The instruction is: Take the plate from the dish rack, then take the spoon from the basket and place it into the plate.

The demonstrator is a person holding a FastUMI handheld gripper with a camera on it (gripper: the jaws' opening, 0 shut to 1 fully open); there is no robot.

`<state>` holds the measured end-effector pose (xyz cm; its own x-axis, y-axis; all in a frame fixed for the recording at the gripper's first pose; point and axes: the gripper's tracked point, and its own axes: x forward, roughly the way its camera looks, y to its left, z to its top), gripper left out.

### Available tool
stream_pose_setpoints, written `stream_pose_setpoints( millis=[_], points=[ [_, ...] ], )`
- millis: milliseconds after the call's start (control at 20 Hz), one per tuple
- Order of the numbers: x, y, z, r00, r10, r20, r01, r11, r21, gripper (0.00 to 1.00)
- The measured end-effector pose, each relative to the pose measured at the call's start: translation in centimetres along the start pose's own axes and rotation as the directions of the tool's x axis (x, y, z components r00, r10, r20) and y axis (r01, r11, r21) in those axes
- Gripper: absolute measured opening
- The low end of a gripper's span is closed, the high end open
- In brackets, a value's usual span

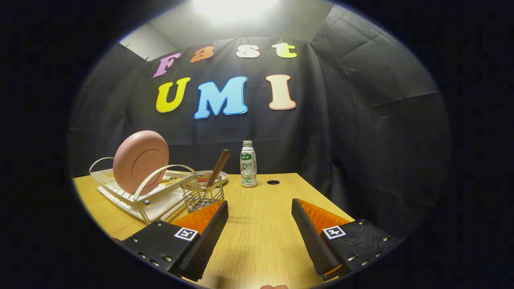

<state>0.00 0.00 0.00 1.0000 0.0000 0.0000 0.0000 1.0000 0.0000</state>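
A pink plate (pixel 140 160) stands on edge in the white wire dish rack (pixel 120 188), beyond and to the left of my fingers. Beside the rack, just ahead of my left finger, a small wire basket (pixel 202 194) holds a spoon (pixel 218 168) whose brown handle leans up to the right. My gripper (pixel 260 210) is open over the wooden table (pixel 261 224), fingers wide apart with nothing between them.
A small white bottle with a green label (pixel 248 164) stands upright at the back of the table, next to a round cable hole (pixel 273 182). A shallow dish with something red (pixel 207 178) sits behind the basket. The table's right edge runs beside my right finger.
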Motion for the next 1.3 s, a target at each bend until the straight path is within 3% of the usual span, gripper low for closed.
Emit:
stream_pose_setpoints(
  millis=[350, 750, 1050, 1300],
  points=[
    [4.7, -2.4, 5.5, 0.991, -0.071, 0.111, 0.071, 0.997, 0.002, 0.97],
    [-2.1, -5.0, 14.7, 0.977, -0.194, 0.093, 0.199, 0.979, -0.052, 0.97],
    [-7.4, -0.4, 18.7, 0.982, -0.172, 0.076, 0.175, 0.984, -0.024, 0.97],
    [-9.3, 6.0, 18.7, 0.997, -0.079, 0.013, 0.079, 0.997, 0.012, 0.97]
  ],
)
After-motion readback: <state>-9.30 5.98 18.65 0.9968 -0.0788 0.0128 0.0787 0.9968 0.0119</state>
